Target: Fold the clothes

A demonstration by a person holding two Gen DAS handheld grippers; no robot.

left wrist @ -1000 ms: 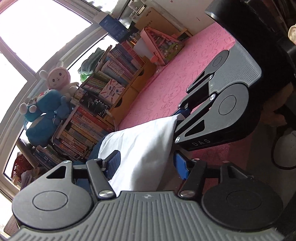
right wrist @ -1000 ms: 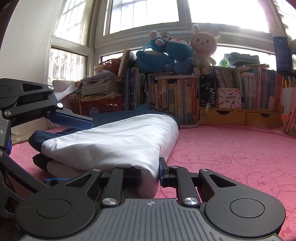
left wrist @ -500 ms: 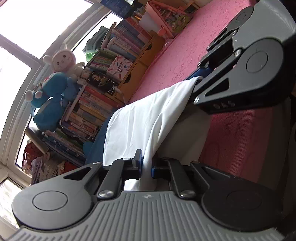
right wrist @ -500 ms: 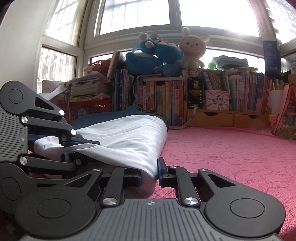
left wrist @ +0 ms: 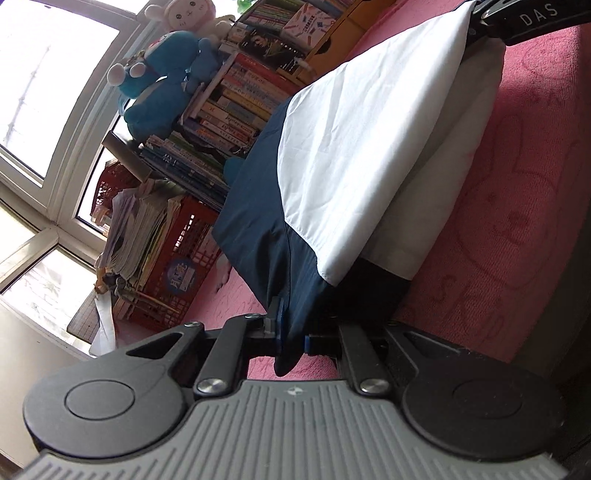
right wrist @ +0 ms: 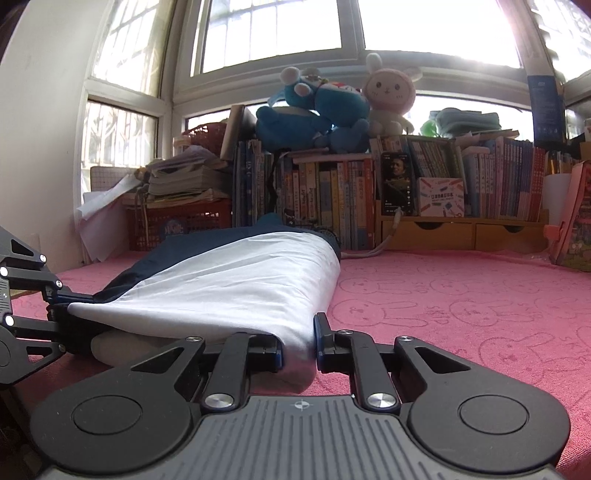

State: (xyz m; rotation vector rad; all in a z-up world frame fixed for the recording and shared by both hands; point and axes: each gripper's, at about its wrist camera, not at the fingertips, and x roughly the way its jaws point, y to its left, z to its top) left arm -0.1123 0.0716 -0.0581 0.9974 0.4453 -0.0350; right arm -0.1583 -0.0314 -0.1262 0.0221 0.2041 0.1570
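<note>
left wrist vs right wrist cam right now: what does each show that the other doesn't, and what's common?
Left wrist only: the left gripper pinching the garment's dark navy corner, and the white underlayer lying on the mat beneath the lifted panel.

Right wrist only: the right gripper clamped on the white fabric edge, the wooden drawer unit under the books, and the window panes head-on.

Both: the folded white-and-navy garment on the pink bunny-print mat, the blue plush toy, the pink-hooded bunny plush, the red crate, and each camera sees the other gripper.
</note>
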